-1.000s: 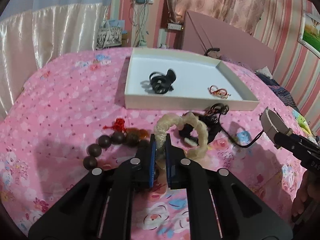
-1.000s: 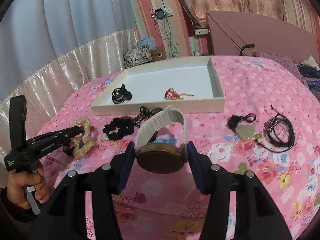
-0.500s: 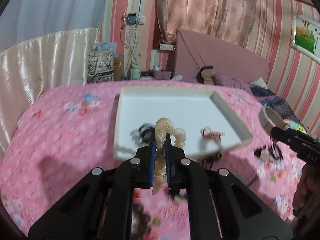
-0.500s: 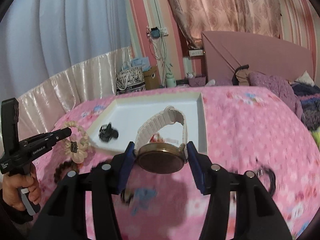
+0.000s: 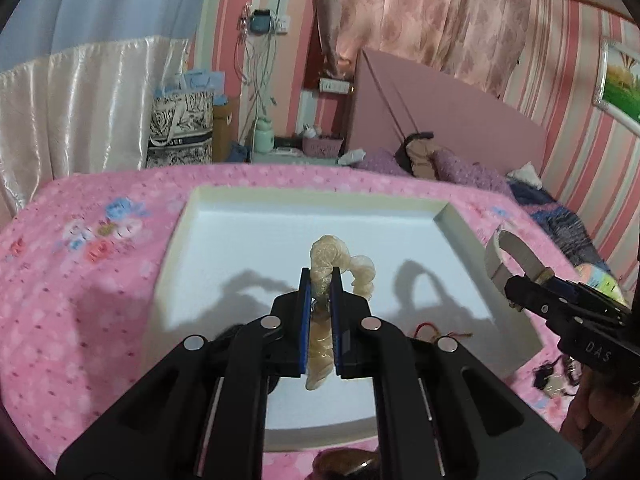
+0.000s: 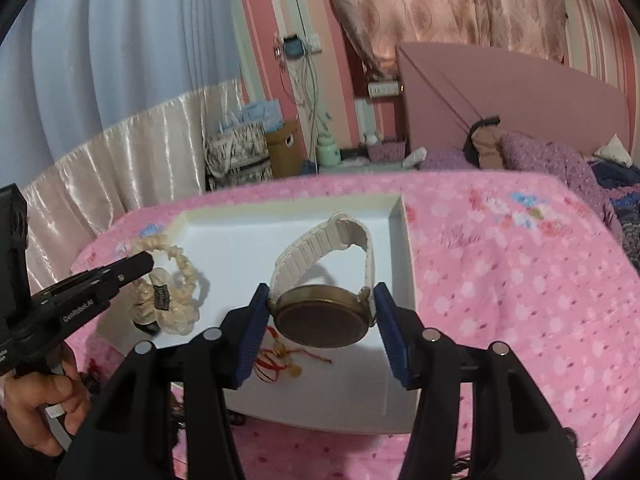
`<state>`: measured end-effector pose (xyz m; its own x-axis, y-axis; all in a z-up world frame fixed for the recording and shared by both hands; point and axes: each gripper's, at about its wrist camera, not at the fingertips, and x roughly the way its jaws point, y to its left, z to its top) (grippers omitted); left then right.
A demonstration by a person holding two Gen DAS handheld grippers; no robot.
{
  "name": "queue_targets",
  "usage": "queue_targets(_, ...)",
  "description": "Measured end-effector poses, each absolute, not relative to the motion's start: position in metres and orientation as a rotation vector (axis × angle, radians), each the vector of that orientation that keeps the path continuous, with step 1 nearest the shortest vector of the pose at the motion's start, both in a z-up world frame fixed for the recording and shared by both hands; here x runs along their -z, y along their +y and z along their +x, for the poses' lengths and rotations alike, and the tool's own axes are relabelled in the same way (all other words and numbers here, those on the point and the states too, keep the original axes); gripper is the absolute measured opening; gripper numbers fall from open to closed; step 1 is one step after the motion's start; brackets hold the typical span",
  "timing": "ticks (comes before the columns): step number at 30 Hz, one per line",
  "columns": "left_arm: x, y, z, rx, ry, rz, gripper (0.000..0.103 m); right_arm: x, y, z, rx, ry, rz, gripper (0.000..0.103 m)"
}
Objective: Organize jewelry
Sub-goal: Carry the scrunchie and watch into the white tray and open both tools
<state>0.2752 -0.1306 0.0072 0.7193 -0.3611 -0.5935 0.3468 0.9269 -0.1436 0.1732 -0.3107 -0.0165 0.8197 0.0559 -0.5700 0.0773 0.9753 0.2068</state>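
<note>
My left gripper (image 5: 321, 280) is shut on a cream fabric scrunchie (image 5: 340, 268) and holds it above the white tray (image 5: 460, 220); the scrunchie also shows in the right wrist view (image 6: 176, 300). My right gripper (image 6: 322, 304) is shut on a brass-faced watch (image 6: 324, 320) with a cream strap (image 6: 320, 244), over the tray's right half (image 6: 400, 248). The right gripper with the strap shows at the right of the left wrist view (image 5: 532, 284). A red cord charm (image 6: 280, 360) lies in the tray below the watch.
The tray sits on a pink flowered bedspread (image 6: 520, 280). Dark jewelry lies on the bed by the tray's right corner (image 5: 556, 372), and a brown bead (image 5: 344, 464) sits at the near edge. A headboard (image 5: 440, 120) and curtains stand behind.
Both grippers moved forward and came over the tray, each still holding its item. The loose pieces on the bed have dropped mostly out of view.
</note>
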Motion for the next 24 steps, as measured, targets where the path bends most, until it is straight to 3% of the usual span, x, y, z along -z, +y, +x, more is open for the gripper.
queue_targets(24,0.023,-0.148,0.284,0.391,0.701,0.042,0.009,0.055,-0.299,0.195,0.016,0.720,0.120,0.054)
